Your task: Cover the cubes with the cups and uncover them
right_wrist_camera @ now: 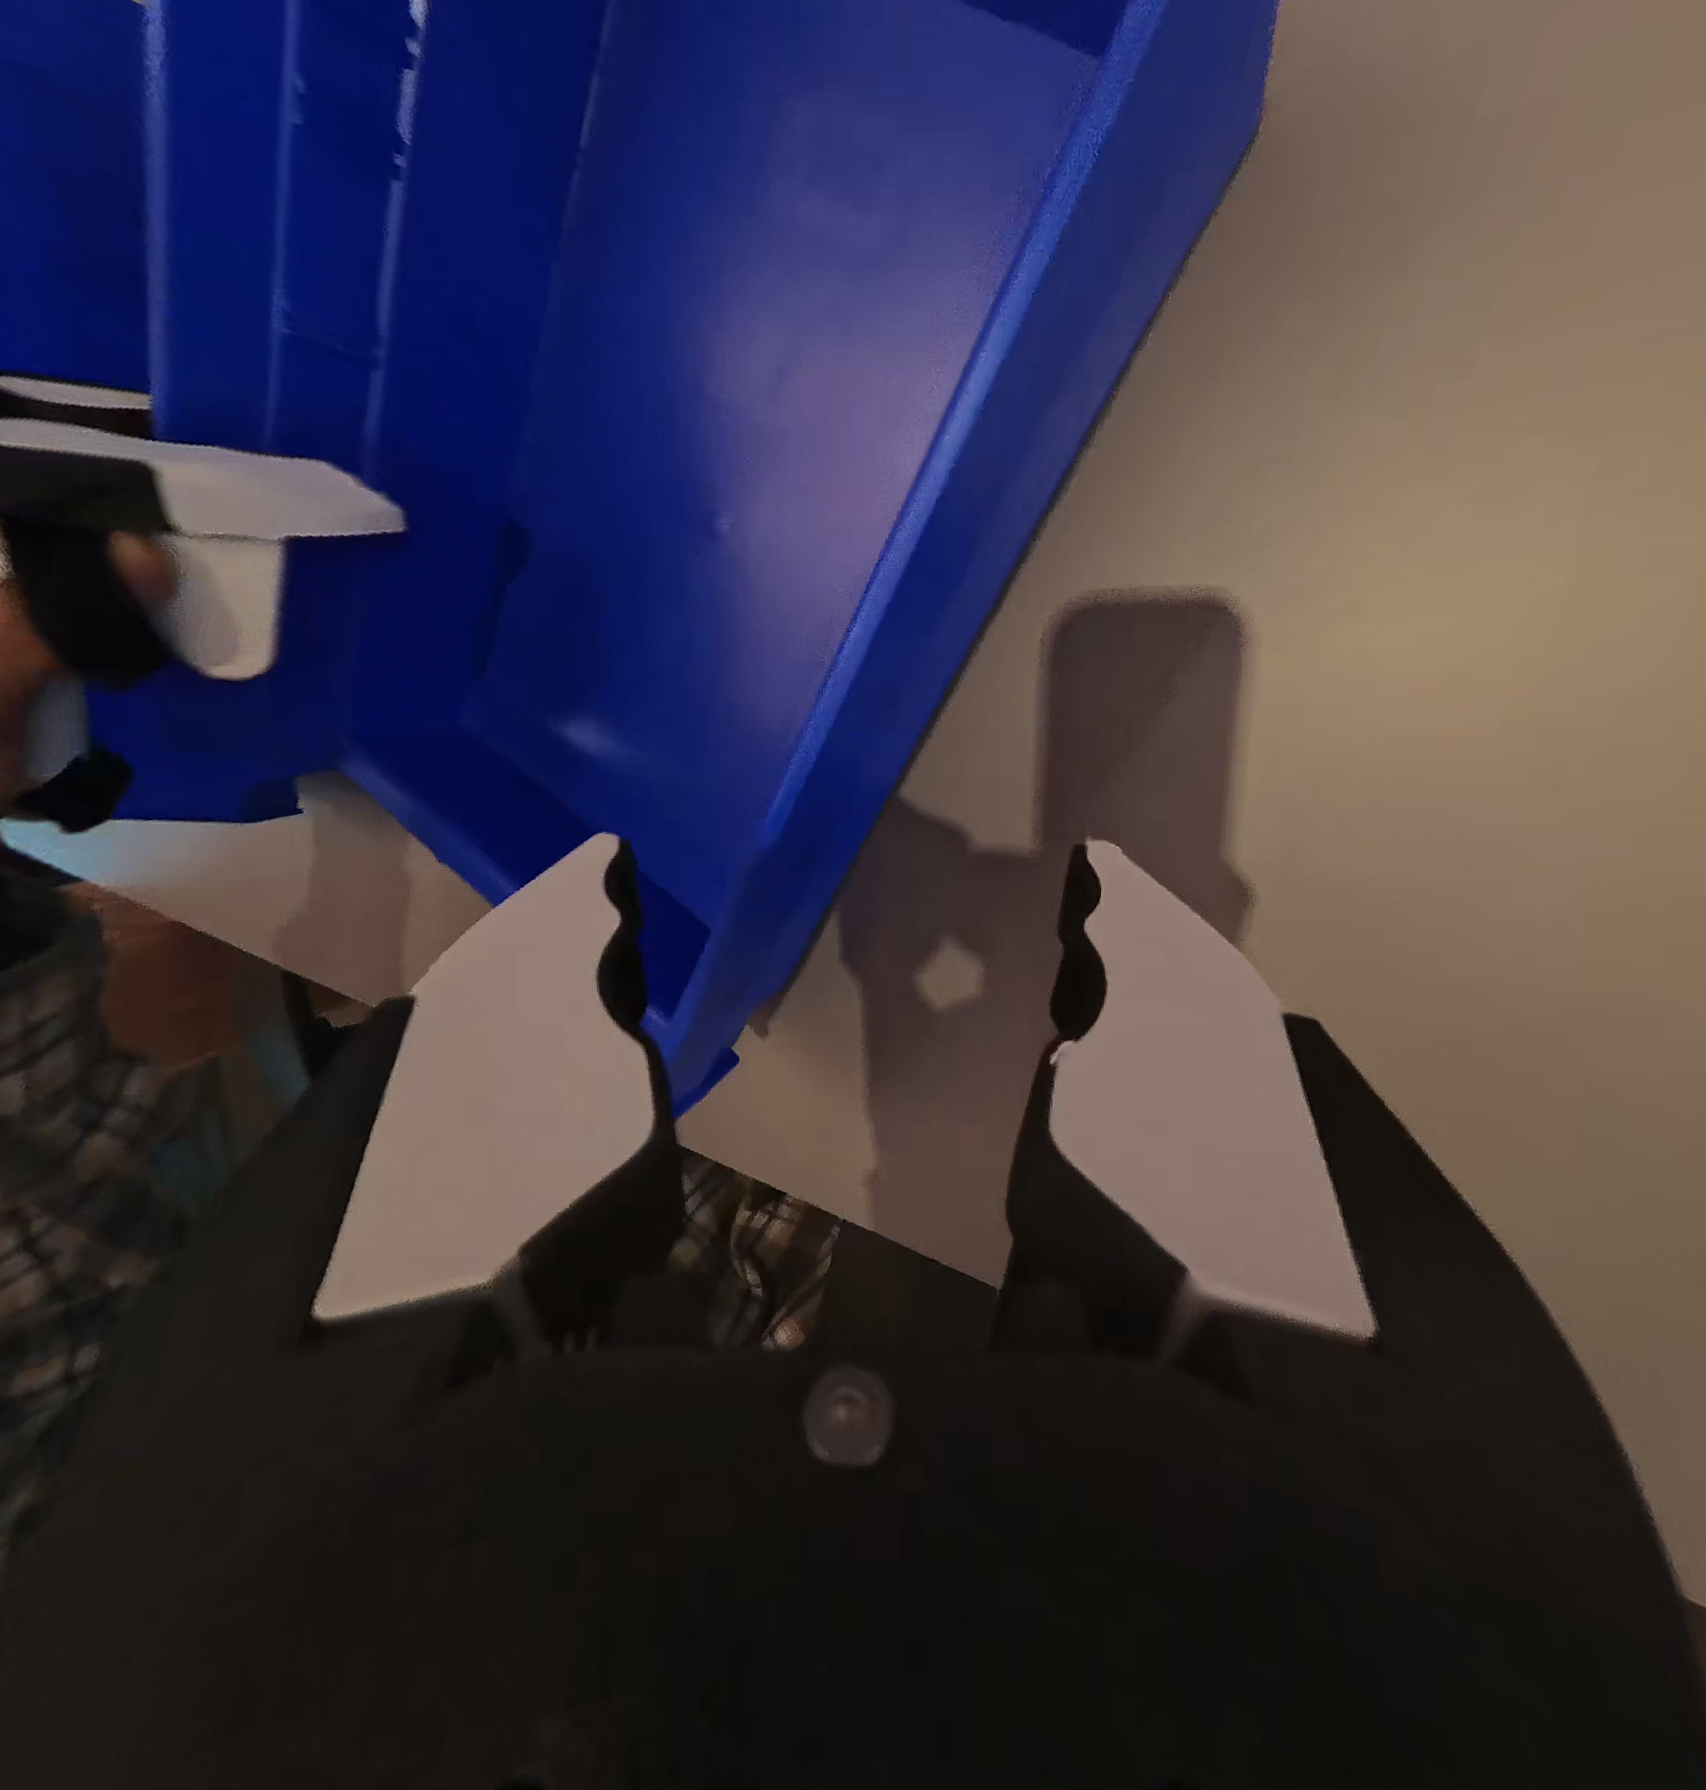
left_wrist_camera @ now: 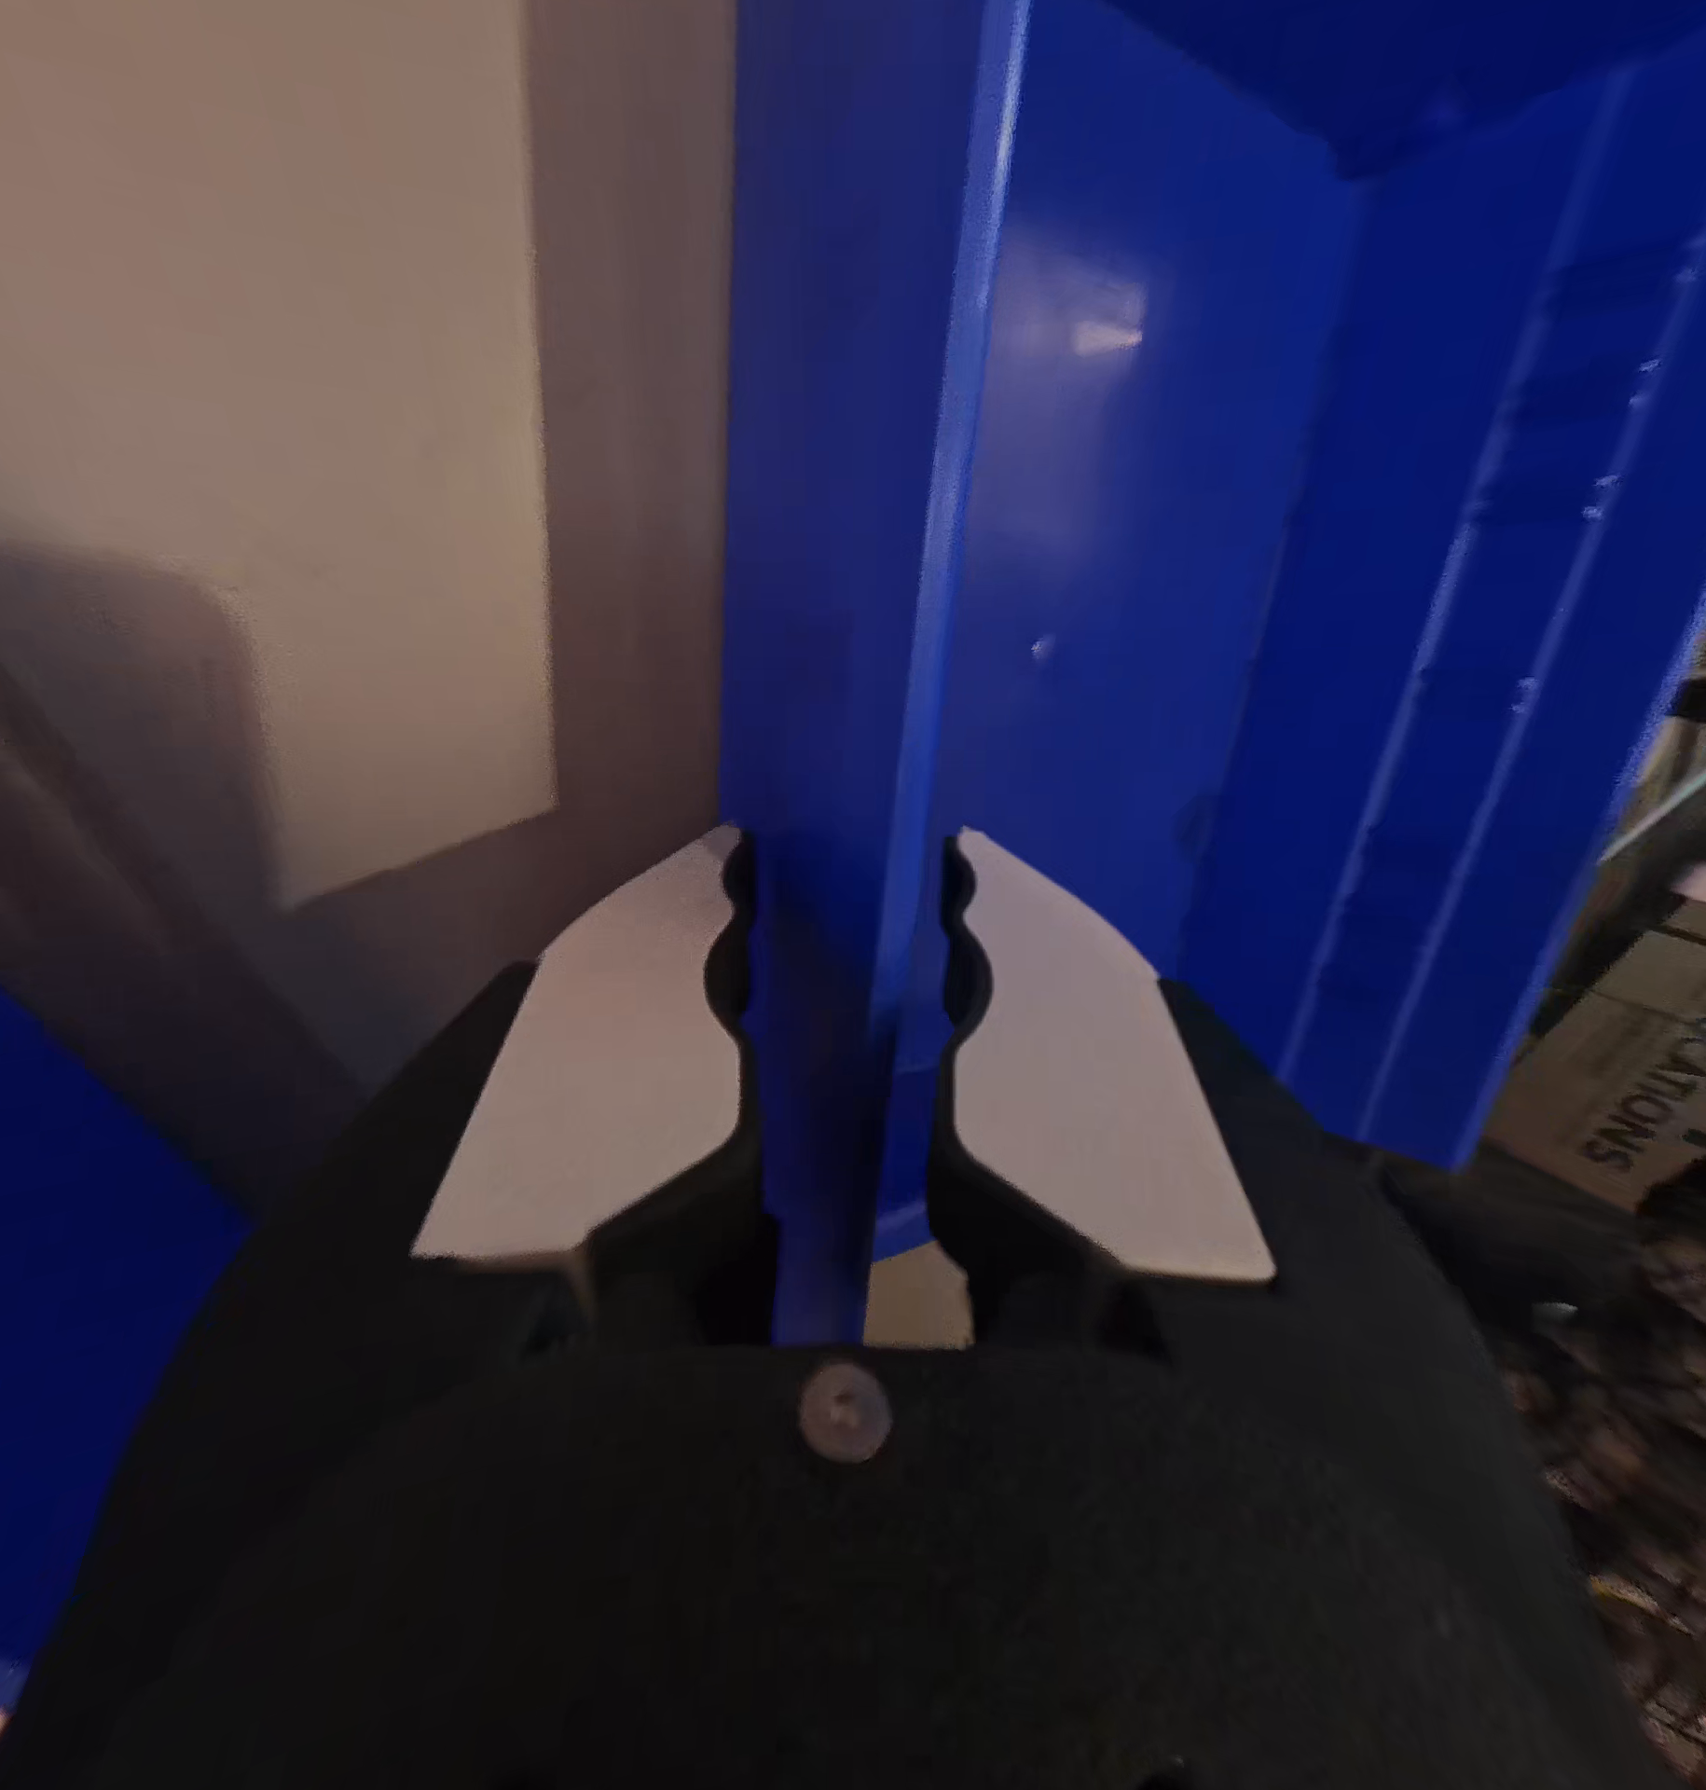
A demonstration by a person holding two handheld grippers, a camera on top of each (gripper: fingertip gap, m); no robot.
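Left tool (left_wrist_camera: 841, 930) clenched on blue plastic bin (left_wrist_camera: 1120, 484) wall; right tool (right_wrist_camera: 849, 930) released, bin corner between fingers.

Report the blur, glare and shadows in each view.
Left wrist view: a glare patch on the blue bin; cardboard box at right smeared by blur; soft shadow on the pale surface at left. Right wrist view: the right hand-held gripper casts a sharp shadow on the pale surface; the left hand-held gripper is blurred.
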